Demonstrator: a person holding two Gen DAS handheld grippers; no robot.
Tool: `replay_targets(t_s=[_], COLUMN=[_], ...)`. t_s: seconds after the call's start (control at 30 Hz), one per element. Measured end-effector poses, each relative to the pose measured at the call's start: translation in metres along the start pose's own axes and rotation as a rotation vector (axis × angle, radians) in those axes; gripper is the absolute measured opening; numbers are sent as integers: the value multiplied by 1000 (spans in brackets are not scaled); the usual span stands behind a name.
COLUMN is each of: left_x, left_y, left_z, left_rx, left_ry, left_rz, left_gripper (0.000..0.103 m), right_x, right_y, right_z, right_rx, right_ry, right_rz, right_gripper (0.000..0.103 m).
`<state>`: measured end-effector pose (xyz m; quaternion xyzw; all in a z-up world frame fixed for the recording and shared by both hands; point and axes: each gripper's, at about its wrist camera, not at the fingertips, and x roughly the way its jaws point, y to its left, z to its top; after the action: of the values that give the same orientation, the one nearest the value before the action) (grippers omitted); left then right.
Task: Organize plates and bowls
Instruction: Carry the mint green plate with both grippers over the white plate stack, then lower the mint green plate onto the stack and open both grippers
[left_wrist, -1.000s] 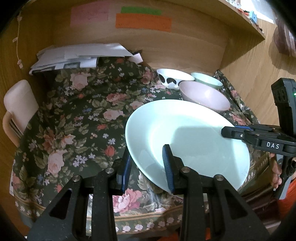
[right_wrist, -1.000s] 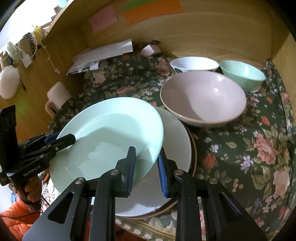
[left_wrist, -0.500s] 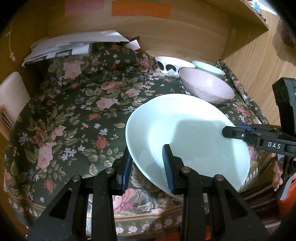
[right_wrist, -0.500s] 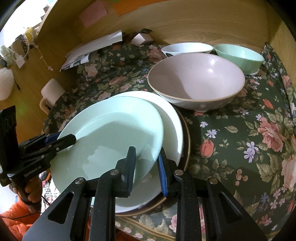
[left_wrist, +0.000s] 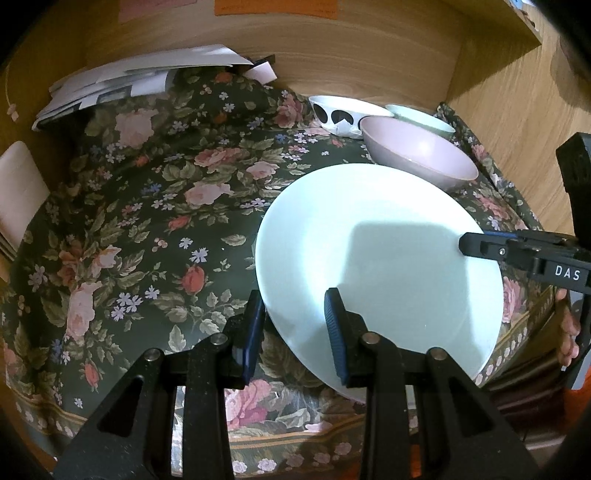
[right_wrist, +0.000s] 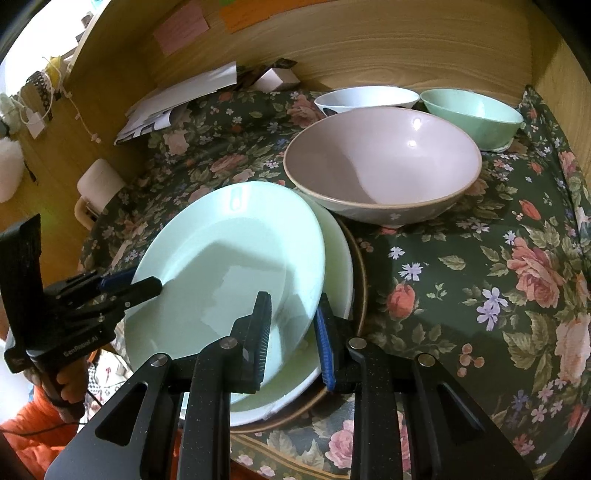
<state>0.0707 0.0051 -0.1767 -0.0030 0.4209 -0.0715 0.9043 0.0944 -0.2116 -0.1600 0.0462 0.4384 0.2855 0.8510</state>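
The floral tablecloth (right_wrist: 480, 266) fills your view, spread wall to wall under everything. On it, at your nine o'clock in the right wrist view, the pale green plate (right_wrist: 229, 258) hangs tilted over the white plate (right_wrist: 338, 266), which lies on a brown-rimmed plate (right_wrist: 360, 280); whether the green one touches the white one where they overlap, you cannot tell. You are carrying it from both sides: your left gripper (left_wrist: 293, 328) is clamped on its near rim, one pad under the edge and one on top, and your right gripper (right_wrist: 293, 325) is pinched on the opposite rim, the jaws drawn close with the plate's edge between them. At twelve o'clock, just behind the plates, sits the pink bowl (right_wrist: 384, 166), its foot close against the stack. Behind it the white bowl (right_wrist: 365, 98) with black spots stands at eleven, the green bowl (right_wrist: 472, 110) at one. Loose papers (right_wrist: 177, 99) lie at ten o'clock by the wooden wall.
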Motion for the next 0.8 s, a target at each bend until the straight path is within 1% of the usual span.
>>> replay_targets(t_s=[0.27,0.47,0.57,0.63,0.67,0.7,0.73,0.77,0.8], left_x=[2,-2,-7,-11,-13,-16,-18,-20,-23], left_y=[-1,1,3,3,2,2,1,0,-2], left_z=[-1,3,7,11,13,15,17,19,22], left_rx=[16,16,6,5,5,5,7,9,14], left_ry=[8,-4,-21,-35,-46,-56,-68,-76,-89], left_rz=[-3,15,22,28,30,32,32,31,30], left_gripper=[33,34,39,46,48,52,55,55,57], right_x=[-4,-7,-10,-12,-13,-16,-18,-21,-25], right_y=[3,4,6,6,6,5,5,4,3], right_z=[-2,-5,-6,-7,-7,-7,-7,-7,-7], right_rx=[-15,-41,-52,-55,-55,-58,-63,-67,-67], right_ry=[-10,-16,-24,-30,-36,-48,-60,-73,-85], right_rz=[-24,-51,-65,-72,-77,-98,-115,-125,-134], right_gripper=[22,22,22,22,24,29,32,35,37])
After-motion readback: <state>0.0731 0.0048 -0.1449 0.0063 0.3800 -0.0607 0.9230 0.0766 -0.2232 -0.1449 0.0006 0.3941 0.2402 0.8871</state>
